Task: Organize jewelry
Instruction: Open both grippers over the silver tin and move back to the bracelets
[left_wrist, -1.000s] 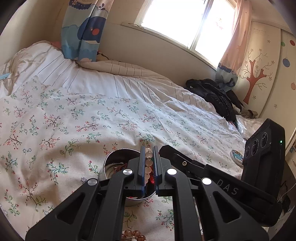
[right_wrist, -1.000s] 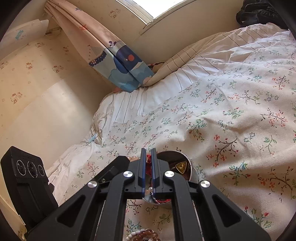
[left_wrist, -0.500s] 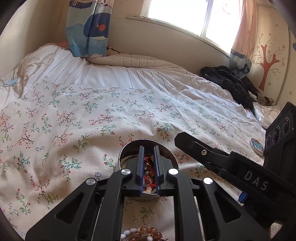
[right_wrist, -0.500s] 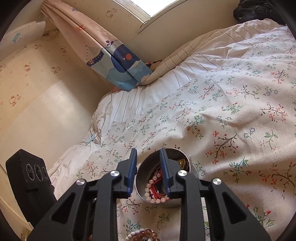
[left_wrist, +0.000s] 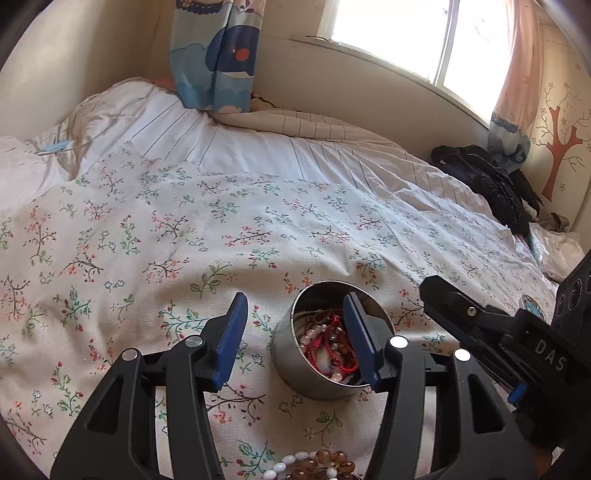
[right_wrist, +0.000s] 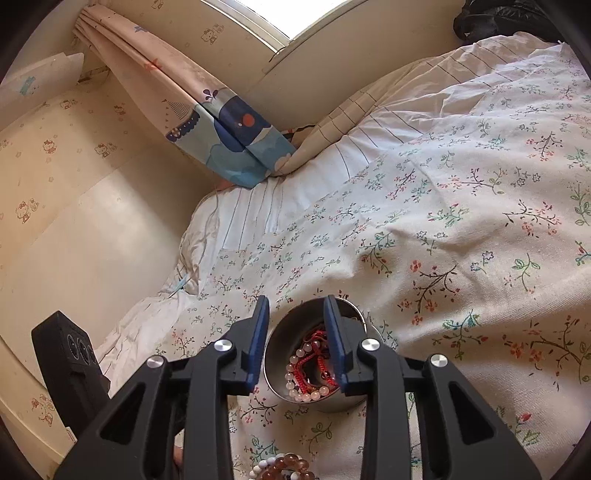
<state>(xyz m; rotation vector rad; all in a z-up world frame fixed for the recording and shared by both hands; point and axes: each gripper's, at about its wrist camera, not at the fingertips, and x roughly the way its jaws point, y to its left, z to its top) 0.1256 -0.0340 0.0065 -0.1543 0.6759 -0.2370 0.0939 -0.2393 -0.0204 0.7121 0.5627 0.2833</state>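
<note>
Jewelry (left_wrist: 330, 341) sits in the tin (left_wrist: 295, 369) on the bed (left_wrist: 147, 240); both my grippers, left (left_wrist: 295, 345) and right (right_wrist: 295, 341), just opened, nothing gripped. Right one reads "DAS".

One round metal tin (left_wrist: 295, 354) of bracelets, one beaded bracelet (left_wrist: 314, 467) outside it, two grippers

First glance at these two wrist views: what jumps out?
A round metal tin sits on the floral bedspread, stuffed with red cord bracelets and pale bead strings. Both tools have just been opening and grip nothing: the left tool straddles the tin's near wall, the right tool hangs over its rim. A brown and white bead bracelet lies loose on the bedspread at the bottom edge, nearer the camera than the tin.
</note>
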